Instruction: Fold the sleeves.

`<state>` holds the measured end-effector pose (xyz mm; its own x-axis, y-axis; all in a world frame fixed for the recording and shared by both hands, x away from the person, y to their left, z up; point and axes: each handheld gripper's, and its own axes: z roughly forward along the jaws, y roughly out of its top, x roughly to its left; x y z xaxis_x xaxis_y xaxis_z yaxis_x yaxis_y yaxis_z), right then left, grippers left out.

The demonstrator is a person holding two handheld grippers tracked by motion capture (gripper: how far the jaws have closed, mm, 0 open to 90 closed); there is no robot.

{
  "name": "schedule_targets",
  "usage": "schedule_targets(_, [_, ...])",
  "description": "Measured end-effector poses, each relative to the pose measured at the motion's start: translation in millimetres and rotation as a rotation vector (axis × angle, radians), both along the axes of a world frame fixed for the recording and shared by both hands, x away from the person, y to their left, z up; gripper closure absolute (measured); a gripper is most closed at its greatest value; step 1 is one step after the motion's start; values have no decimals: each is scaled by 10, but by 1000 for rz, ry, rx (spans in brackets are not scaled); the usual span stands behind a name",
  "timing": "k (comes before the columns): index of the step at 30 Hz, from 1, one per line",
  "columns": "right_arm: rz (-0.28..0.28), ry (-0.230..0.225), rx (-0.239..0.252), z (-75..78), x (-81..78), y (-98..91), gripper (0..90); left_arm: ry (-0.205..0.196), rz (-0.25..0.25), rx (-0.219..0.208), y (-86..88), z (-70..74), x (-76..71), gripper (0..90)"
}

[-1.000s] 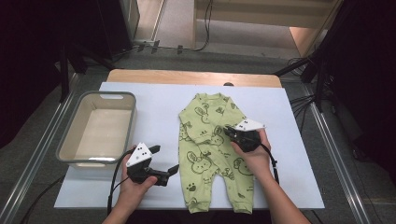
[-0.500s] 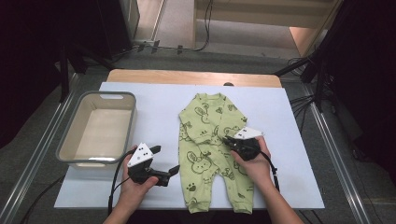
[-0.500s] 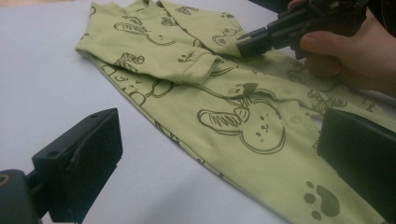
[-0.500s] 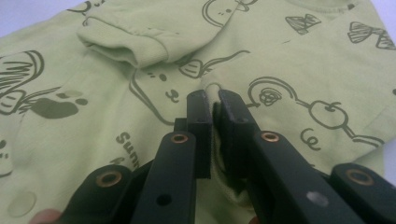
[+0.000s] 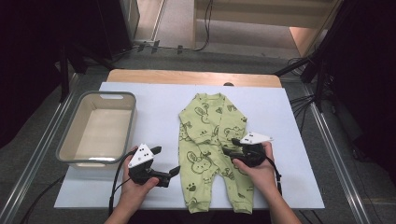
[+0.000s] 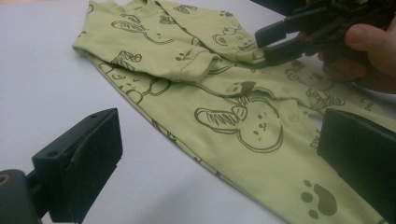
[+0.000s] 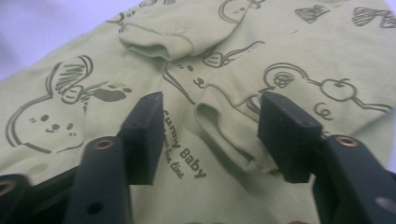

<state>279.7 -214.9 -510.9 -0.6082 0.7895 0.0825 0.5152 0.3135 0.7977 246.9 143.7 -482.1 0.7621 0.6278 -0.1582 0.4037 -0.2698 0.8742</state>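
A light green baby romper (image 5: 205,140) with bunny prints lies flat on the white sheet (image 5: 154,107), both sleeves folded in across its chest. My right gripper (image 5: 227,151) rests low over the romper's right side. Its jaws have just been opening and now stand apart. In the right gripper view the folded sleeve cuff (image 7: 229,126) lies loose between the jaws of that gripper (image 7: 215,114), and the pads do not press on it. My left gripper (image 5: 166,160) hovers open beside the romper's left leg. The left gripper view shows its own jaws (image 6: 222,121) wide apart and the right gripper (image 6: 264,46) farther off.
A grey plastic basin (image 5: 130,121) stands on the left of the sheet, nothing inside it. The wooden table edge (image 5: 187,77) runs along the back. Dark stands and cables surround the table.
My right gripper has slid a little toward the near edge over the romper and let go of the sleeve cuff as its jaws opened. The left gripper has stayed put.
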Motion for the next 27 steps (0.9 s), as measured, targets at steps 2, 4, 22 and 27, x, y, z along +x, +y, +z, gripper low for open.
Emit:
schedule_targets(2, [-16, -21, 17, 18, -57, -56, 337, -1, -2, -1, -10, 0, -4, 0])
schedule_targets(4, [-23, -26, 42, 42, -101, -104, 292, -2, -5, -2, -17, 0, -12, 0])
schedule_targets(22, [-79, -56, 141, 139, -429, -548, 0, -10, -7, 4, -18, 4, -6, 0])
schedule_targets(27, [-113, -77, 158, 149, -512, -716, 0, -14, -10, 3, -17, 16, -19, 0])
